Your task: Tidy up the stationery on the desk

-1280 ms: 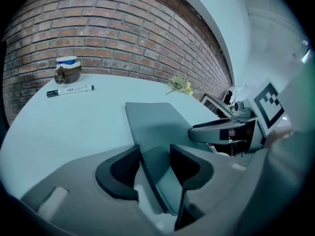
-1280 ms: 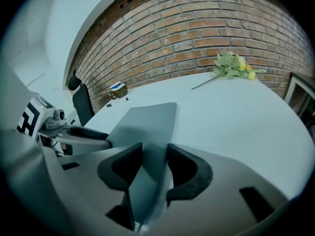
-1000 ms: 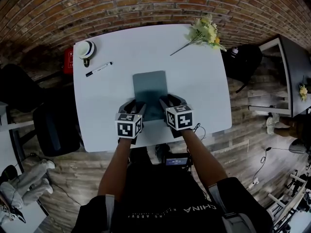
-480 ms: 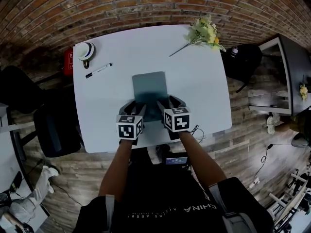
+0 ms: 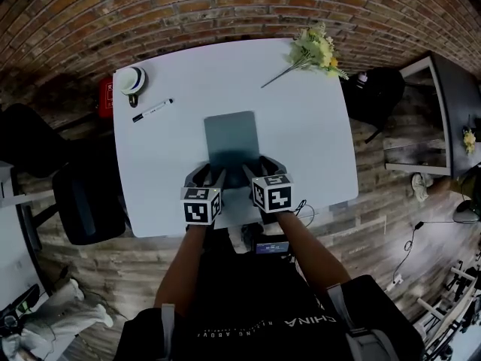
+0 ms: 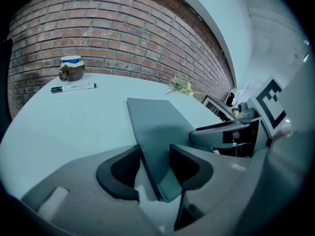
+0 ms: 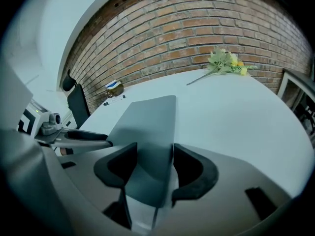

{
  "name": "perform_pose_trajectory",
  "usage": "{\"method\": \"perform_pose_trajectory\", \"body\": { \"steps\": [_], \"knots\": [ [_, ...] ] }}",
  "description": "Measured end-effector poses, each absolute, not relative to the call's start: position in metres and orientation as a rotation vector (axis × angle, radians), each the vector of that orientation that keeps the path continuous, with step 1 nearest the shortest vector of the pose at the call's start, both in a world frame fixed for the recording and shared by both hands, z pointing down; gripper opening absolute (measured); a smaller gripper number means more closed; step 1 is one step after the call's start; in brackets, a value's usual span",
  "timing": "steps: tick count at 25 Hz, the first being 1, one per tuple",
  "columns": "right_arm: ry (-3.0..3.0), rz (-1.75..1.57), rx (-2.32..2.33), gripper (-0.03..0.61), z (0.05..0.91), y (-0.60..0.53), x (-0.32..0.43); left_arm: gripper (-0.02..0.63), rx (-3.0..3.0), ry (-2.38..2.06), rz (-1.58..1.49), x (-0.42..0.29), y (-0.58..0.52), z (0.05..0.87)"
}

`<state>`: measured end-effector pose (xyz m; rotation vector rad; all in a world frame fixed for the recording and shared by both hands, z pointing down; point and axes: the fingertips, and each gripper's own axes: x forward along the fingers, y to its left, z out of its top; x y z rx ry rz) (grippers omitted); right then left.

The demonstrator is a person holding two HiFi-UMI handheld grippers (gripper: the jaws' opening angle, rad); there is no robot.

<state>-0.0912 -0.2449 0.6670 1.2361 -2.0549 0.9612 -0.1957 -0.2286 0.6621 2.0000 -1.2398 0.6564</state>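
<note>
While my left gripper point(image 5: 208, 173) holds its jaws apart around the 7 o'clock corner of the grey notebook point(image 5: 231, 138), not pinching it, I think, my right gripper point(image 5: 263, 167) has just been opening its jaws wide around the 5 o'clock corner. The notebook lies flat on the desk point(image 5: 316, 141), toward the 6 o'clock edge. If I pull back and a jaw hooks a corner, it may spin crooked or slide off.

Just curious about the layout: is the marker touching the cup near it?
Apart. The head view shows a strip of bare desk between the marker and the cup; the left gripper view shows that gap too.
</note>
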Motion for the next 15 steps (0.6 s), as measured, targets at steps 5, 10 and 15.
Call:
{"method": "perform_pose_trajectory", "body": {
  "steps": [5,10,15],
  "knots": [
    [-2.055,1.009,1.279,0.186,0.666,-0.247,-0.087,0.192,2.002,-1.236,0.652,-0.194,-0.229,0.662],
    [-2.077,1.006,1.263,0.128,0.655,-0.247,-0.083,0.189,2.000,-1.226,0.662,-0.195,-0.229,0.662],
    [-2.137,0.950,1.255,0.086,0.630,-0.246,-0.085,0.184,2.002,-1.215,0.621,-0.198,-0.229,0.662]
  ]
}}
